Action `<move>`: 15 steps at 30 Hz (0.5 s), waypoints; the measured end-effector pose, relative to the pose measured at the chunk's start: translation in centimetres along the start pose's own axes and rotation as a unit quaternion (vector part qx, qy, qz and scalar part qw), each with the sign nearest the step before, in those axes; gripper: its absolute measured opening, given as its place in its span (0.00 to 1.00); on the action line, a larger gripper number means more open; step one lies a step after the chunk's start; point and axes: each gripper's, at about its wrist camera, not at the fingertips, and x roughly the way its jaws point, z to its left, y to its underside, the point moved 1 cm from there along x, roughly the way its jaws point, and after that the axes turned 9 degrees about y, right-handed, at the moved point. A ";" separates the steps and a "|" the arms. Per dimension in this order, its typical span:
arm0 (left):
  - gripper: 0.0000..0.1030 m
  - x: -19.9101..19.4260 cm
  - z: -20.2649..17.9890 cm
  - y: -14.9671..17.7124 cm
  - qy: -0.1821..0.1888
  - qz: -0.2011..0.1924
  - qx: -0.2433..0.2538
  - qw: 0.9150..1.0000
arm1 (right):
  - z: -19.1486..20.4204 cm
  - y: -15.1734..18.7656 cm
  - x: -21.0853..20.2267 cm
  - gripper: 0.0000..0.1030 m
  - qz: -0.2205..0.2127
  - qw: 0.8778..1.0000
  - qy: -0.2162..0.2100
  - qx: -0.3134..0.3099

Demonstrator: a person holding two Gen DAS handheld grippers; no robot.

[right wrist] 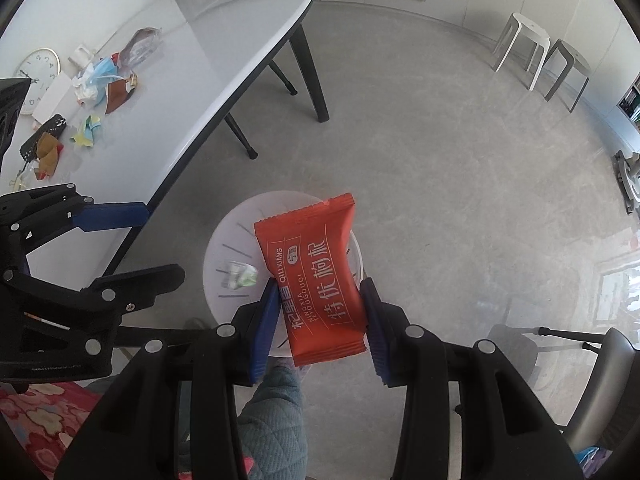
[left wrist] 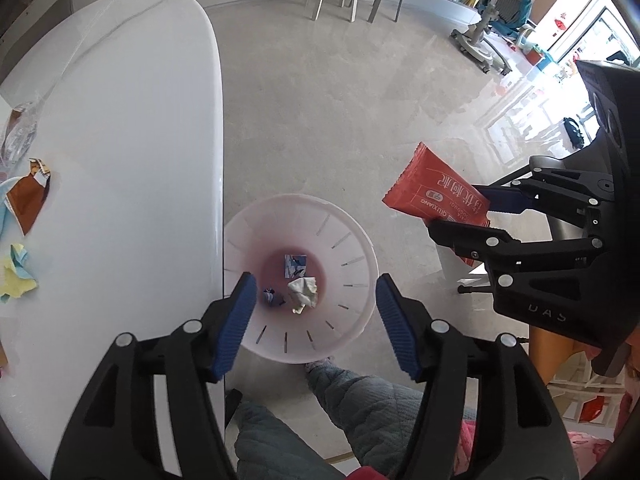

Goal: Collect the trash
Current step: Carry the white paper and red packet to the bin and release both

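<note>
Trash in play is an orange snack packet (right wrist: 316, 276), clamped between the blue pads of the right claw (right wrist: 320, 320). In the right wrist view its long axis runs away from the claw, nearly in line with the fingers, leaning slightly rightward at the far end; the near sealed end sits between the pads and the far serrated end juts out over the white bin (right wrist: 224, 252). The printed characters read sideways along that axis. From the left wrist view the same packet (left wrist: 432, 192) shows as a slanted slab, its free end pointing up and left, its other end pinched in the right claw (left wrist: 472, 212), to the right of the bin and higher than its rim.

The left claw (left wrist: 316, 320) is released, its pads spread wide with nothing between them, hovering right above the bin (left wrist: 352, 240). Only this view looks down to the bin's floor, where a crumpled white wad (left wrist: 303, 292), a small printed scrap (left wrist: 295, 266) and a dark bit (left wrist: 272, 296) lie.

The bin stands on the floor just beside the edge of the white bench (left wrist: 120, 120). The right wrist view takes in more of the bench (right wrist: 208, 60): a heap of wrappers (right wrist: 108, 84), a yellow-green crumple (right wrist: 88, 130) and a round clock (right wrist: 38, 80). A quilted sleeve (right wrist: 272, 420) shows below the claw.
</note>
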 end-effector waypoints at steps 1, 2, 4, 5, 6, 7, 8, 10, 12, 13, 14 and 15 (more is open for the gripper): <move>0.59 -0.1 0.0 0.1 0.000 0.000 0.000 1.000 | 0.0 0.0 0.0 0.40 0.000 1.000 -0.001 0.000; 0.59 -0.2 0.0 0.1 -0.001 -0.001 -0.001 1.000 | 0.0 0.0 0.0 0.40 0.001 1.000 -0.002 -0.001; 0.61 -0.5 0.3 0.2 -0.002 -0.001 -0.004 1.000 | 0.2 -0.1 0.1 0.40 0.000 1.000 -0.004 -0.003; 0.62 -0.7 0.3 0.3 -0.002 -0.002 -0.006 1.000 | 0.3 -0.1 0.1 0.40 0.000 1.000 -0.005 -0.004; 0.65 -1.0 0.5 0.4 -0.003 -0.005 -0.009 1.000 | 0.5 -0.2 0.1 0.40 -0.001 1.000 -0.006 -0.005; 0.67 -1.3 0.5 0.5 -0.005 -0.009 -0.011 1.000 | 0.7 -0.2 0.1 0.40 0.000 1.000 -0.008 -0.008; 0.68 -1.6 0.6 0.6 -0.005 -0.012 -0.012 1.000 | 0.9 -0.3 0.2 0.40 -0.001 1.000 -0.008 -0.010; 0.69 -2.2 0.7 0.7 -0.008 -0.017 -0.016 1.000 | 1.4 -0.4 0.4 0.40 0.001 1.000 -0.011 -0.013; 0.69 -3.2 1.1 1.0 -0.011 -0.022 -0.022 0.999 | 1.9 -0.4 0.8 0.40 0.004 1.000 -0.016 -0.016; 0.69 -3.7 1.4 1.2 -0.013 -0.026 -0.026 0.999 | 2.2 -0.4 1.2 0.41 0.006 1.000 -0.018 -0.018; 0.70 -4.4 1.7 1.4 -0.016 -0.030 -0.031 0.999 | 2.5 -0.4 1.6 0.41 0.011 1.000 -0.020 -0.021; 0.74 -5.1 2.0 1.7 -0.020 -0.035 -0.038 0.998 | 3.0 -0.4 2.3 0.42 0.017 0.999 -0.022 -0.026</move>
